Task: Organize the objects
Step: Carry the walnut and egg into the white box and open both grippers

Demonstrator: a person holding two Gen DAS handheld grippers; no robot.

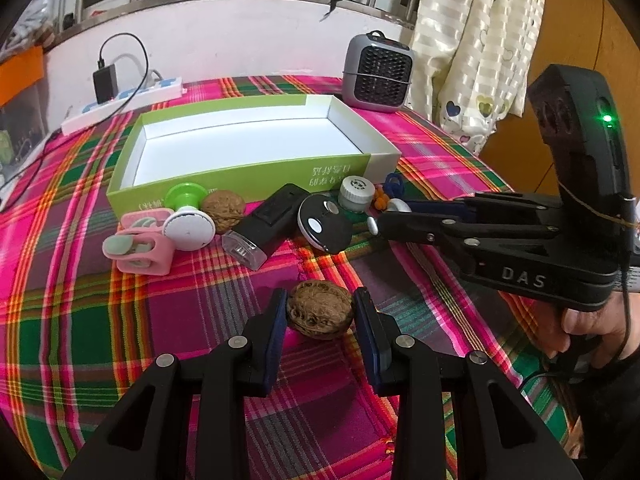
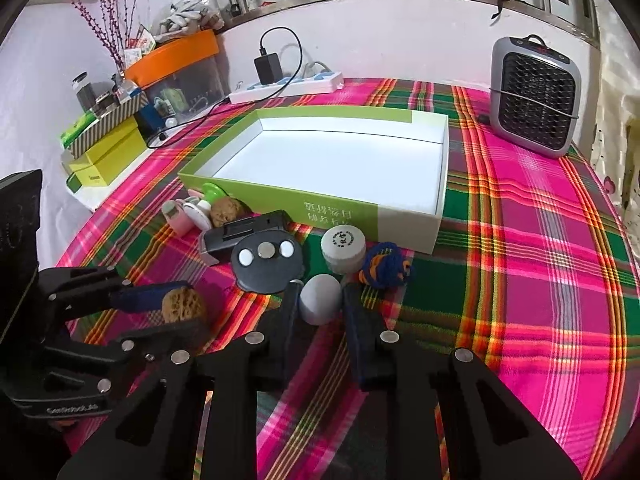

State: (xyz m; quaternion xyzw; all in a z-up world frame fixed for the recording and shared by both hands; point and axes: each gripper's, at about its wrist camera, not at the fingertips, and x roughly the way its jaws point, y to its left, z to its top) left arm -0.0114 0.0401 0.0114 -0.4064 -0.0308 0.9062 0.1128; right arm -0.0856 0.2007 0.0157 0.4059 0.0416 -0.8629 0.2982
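An open green-and-white box lies on the plaid cloth, with small items lined up along its front wall. My left gripper is shut on a brown walnut just above the cloth; the right wrist view shows the same walnut between the left fingers. My right gripper is shut on a white egg-shaped object, beside a black round remote, a white jar and a blue-orange knit ball. A second walnut rests against the box.
A black flashlight-like device, a green-and-white stamp and a pink clip lie in front of the box. A grey heater stands at the back right, a power strip at the back left. Stacked boxes sit at the left edge.
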